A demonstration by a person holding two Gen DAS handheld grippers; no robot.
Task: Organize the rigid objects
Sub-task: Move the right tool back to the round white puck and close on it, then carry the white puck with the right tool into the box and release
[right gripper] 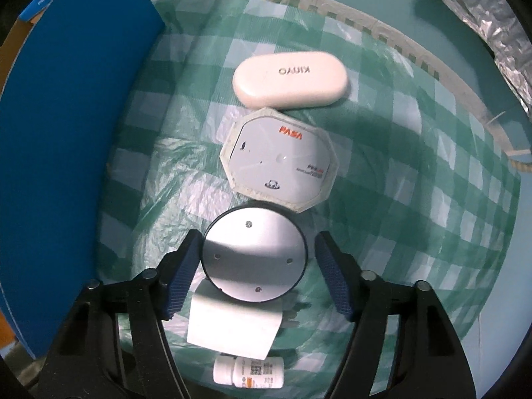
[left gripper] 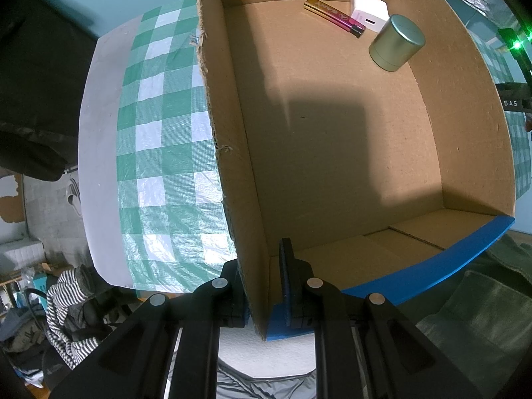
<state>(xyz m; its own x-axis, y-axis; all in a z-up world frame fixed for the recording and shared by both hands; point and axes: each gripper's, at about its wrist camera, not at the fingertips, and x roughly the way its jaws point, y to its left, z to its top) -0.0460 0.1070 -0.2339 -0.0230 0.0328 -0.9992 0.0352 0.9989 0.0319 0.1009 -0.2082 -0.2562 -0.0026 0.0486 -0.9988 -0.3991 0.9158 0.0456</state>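
Note:
My left gripper (left gripper: pixel 266 286) is shut on the near corner wall of the cardboard box (left gripper: pixel 332 139). Inside the box at the far end lie a gold and pink lighter (left gripper: pixel 334 16), a white charger cube (left gripper: pixel 369 10) and a green-grey round tin (left gripper: pixel 397 42). My right gripper (right gripper: pixel 257 266) is open around a round black-rimmed silver disc (right gripper: pixel 254 254) on the checked cloth, its left pad touching or nearly touching the rim, the right pad apart. Beyond the disc lie an octagonal white case (right gripper: pixel 279 159) and a white oval case (right gripper: pixel 291 78).
A white block (right gripper: pixel 232 322) and a small white pill bottle (right gripper: pixel 249 375) lie under the right gripper. The box's blue outer wall (right gripper: pixel 66 149) stands at the left in the right wrist view. The green checked cloth (left gripper: pixel 159 139) covers the table, whose edge is at the left.

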